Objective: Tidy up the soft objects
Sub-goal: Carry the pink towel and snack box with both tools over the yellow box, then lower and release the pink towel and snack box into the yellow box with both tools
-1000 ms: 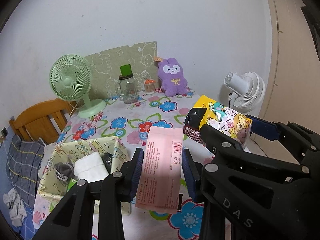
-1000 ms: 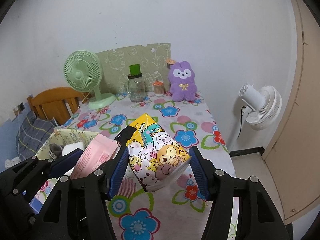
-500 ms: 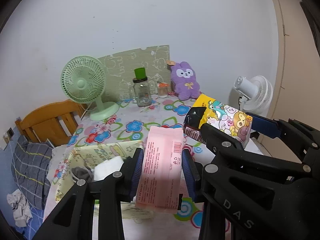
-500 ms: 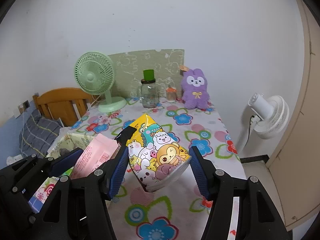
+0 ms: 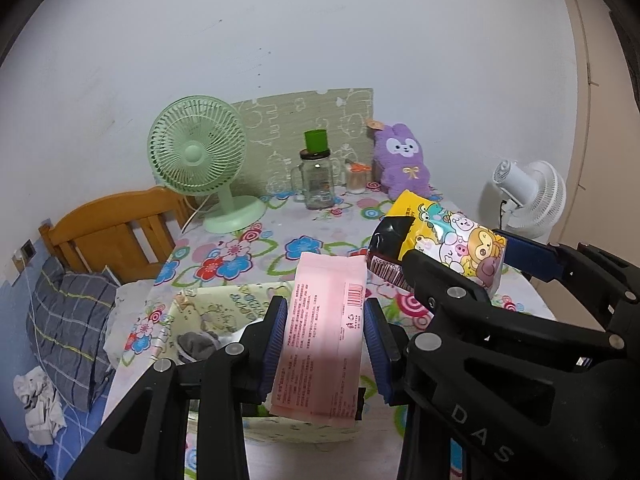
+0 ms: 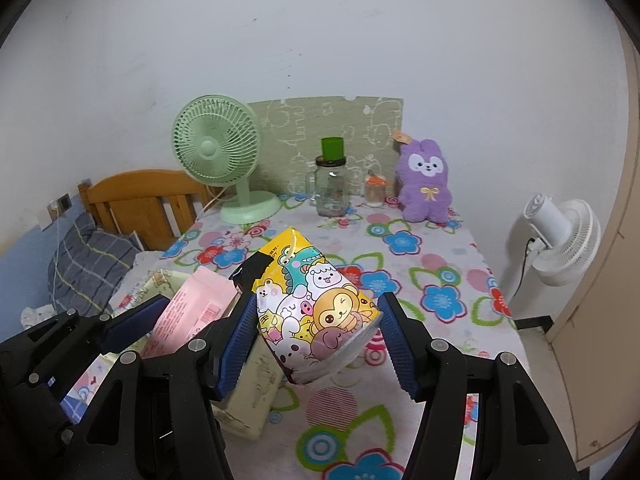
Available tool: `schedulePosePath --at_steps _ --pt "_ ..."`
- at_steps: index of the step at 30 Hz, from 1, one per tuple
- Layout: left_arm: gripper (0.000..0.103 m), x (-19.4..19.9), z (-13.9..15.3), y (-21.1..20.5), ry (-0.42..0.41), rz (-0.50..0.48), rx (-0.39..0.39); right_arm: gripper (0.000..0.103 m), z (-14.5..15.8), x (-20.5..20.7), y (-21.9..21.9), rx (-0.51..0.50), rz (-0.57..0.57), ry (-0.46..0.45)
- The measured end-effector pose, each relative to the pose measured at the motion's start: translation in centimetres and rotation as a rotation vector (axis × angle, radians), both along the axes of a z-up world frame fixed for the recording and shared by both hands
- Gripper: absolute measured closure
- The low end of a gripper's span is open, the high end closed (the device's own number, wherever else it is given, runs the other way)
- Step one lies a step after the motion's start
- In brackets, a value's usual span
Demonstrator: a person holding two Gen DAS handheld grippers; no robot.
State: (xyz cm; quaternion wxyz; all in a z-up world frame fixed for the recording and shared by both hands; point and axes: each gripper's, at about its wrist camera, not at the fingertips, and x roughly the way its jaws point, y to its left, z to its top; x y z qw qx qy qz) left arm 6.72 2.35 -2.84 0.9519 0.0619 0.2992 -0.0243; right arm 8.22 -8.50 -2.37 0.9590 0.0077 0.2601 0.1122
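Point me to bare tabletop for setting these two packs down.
Free: the floral cloth between the cartoon pack and purple plush, toward the right edge. Crowded: back row by the green fan and glass jar; fabric bin near-left.

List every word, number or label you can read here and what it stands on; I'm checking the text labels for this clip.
"DAS": raised letters on the right gripper, seen from the left wrist view.
Pink pack in the left gripper: printed text and a barcode, too small to read.
Cartoon-animal pack: a few characters near its top, too blurred to read.
Nothing else is legible.
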Motion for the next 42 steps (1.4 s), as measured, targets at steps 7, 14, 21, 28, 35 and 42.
schedulePosePath --at_steps 7,14,21,28,35,42 --pt "0.064 0.7 -0.3 2.6 0.002 0.024 -0.007 0.038 -0.2 0.7 2.8 0.005 0.026 0.005" --pt "0.064 1.6 -1.2 4.9 0.019 0.044 -0.016 0.038 -1.1 1.6 5.1 0.009 0.051 0.025" --pt "0.064 2.9 -2.7 7.0 0.054 0.067 -0.035 0.038 -2.1 2.7 7.4 -0.003 0.081 0.054" --pt "0.063 3.9 -4.4 8.4 0.092 0.077 -0.039 0.038 -3.6 3.9 9.2 -0.015 0.099 0.098" --pt "0.061 4.6 -5.8 9.5 0.127 0.089 -0.044 0.038 -5.0 4.8 10.2 -0.006 0.116 0.144" --pt "0.048 4.4 -6.3 10.2 0.144 0.103 -0.044 0.038 -5.7 5.1 11.2 -0.005 0.149 0.171"
